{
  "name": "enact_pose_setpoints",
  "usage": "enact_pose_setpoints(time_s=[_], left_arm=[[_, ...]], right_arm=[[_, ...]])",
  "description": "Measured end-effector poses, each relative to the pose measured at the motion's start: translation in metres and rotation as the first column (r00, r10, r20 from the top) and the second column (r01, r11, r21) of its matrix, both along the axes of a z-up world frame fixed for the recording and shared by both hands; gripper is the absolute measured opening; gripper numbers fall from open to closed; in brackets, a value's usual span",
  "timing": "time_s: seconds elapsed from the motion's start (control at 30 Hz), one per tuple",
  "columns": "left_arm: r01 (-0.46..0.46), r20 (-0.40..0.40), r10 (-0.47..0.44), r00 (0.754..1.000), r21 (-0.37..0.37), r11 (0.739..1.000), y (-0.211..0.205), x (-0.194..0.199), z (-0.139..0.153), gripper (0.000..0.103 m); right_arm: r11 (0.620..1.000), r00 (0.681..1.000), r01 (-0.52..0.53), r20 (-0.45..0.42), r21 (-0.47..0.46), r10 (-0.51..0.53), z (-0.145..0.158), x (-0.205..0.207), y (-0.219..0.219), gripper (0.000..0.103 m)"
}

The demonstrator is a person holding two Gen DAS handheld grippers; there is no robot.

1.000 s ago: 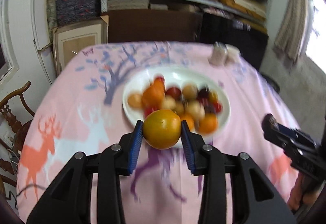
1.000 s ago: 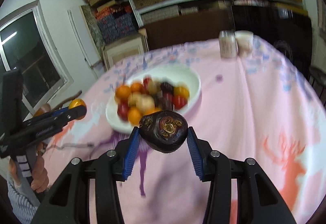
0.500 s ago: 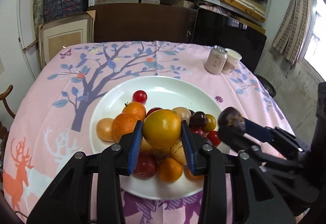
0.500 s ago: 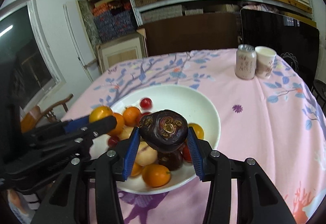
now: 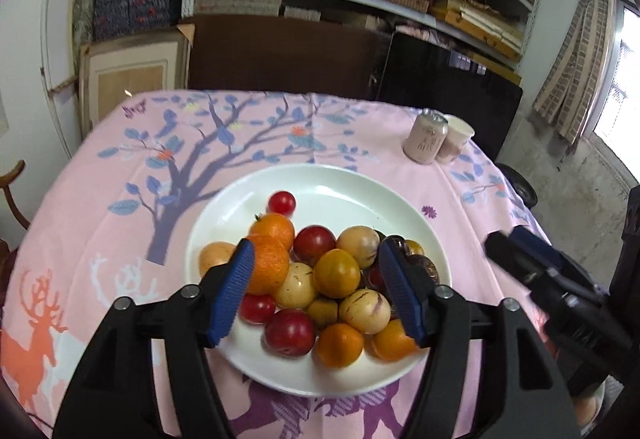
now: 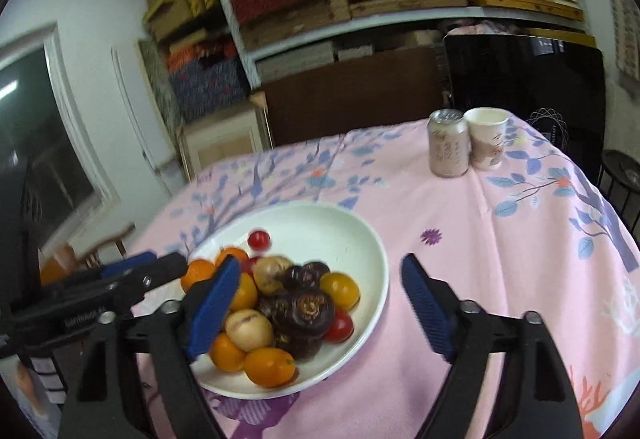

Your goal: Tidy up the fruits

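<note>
The left gripper (image 5: 316, 287) has just been opening its jaws, and nothing is gripped between them. The yellow-orange fruit (image 5: 337, 272) sits on top of the heap in the white plate (image 5: 320, 183), midway between the two blue pads (image 5: 234, 291) and clear of both. An orange (image 5: 269, 268) lies just inside the left-hand pad, partly hidden by it, and a dark purple fruit (image 5: 424, 266) shows just behind the right-hand pad.

The right gripper (image 6: 316, 313) has also just been opening its jaws and stands wide, holding nothing. The dark purple fruit (image 6: 308, 313) rests on the pile in the plate (image 6: 376, 267), nearer the left-hand finger than the right-hand one and touching neither. The right-hand finger (image 6: 426, 309) hangs past the plate's rim over the pink tablecloth (image 6: 500, 259).

A can (image 6: 448, 147) and a paper cup (image 6: 486, 143) stand side by side well beyond the fingertips.
</note>
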State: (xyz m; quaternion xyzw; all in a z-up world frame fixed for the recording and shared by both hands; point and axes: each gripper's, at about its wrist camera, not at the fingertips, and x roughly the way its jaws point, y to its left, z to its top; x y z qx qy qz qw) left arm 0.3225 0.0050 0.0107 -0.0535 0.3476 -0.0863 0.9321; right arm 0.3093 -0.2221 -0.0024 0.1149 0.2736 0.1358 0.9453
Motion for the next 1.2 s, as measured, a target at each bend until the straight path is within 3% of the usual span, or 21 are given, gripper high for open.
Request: enact_pose_setpoints(time_s=[0.13,0.27,0.5,0.63,0.97,1.2], left_arm=[[-0.033,0.044,0.031,0.999,0.039,0.999,-0.001,-0.030,0.007,0.069],[-0.067,0.084,0.059,0.995,0.086,0.994,-0.006,-0.072,-0.002,0.077],[-0.106,0.035,0.102,0.994,0.150,0.983,0.000,-0.133,-0.043,0.077],[-0.119,0.036,0.114,0.993,0.170,0.978,0.003,-0.155,-0.050,0.078],[-0.186,0.059,0.179,0.982,0.162,0.969,0.013,-0.161,-0.049,0.092],[-0.169,0.057,0.162,0.985,0.153,0.974,0.012,-0.159,-0.046,0.099]], right_arm=[[0.999,0.999,0.033,0.032,0.020,-0.034,0.005,-0.012,-0.008,0.090],[0.999,0.999,0.034,0.020,0.022,-0.035,-0.007,-0.036,-0.007,0.090],[0.999,1.000,0.020,-0.009,-0.040,-0.021,-0.029,-0.079,0.003,0.090],[0.998,1.000,0.014,0.000,-0.066,-0.014,-0.034,-0.099,0.006,0.094],[0.988,1.000,0.016,0.021,-0.152,-0.013,-0.039,-0.124,0.019,0.100],[0.976,1.000,0.002,0.018,-0.218,0.002,-0.040,-0.123,0.029,0.100]])
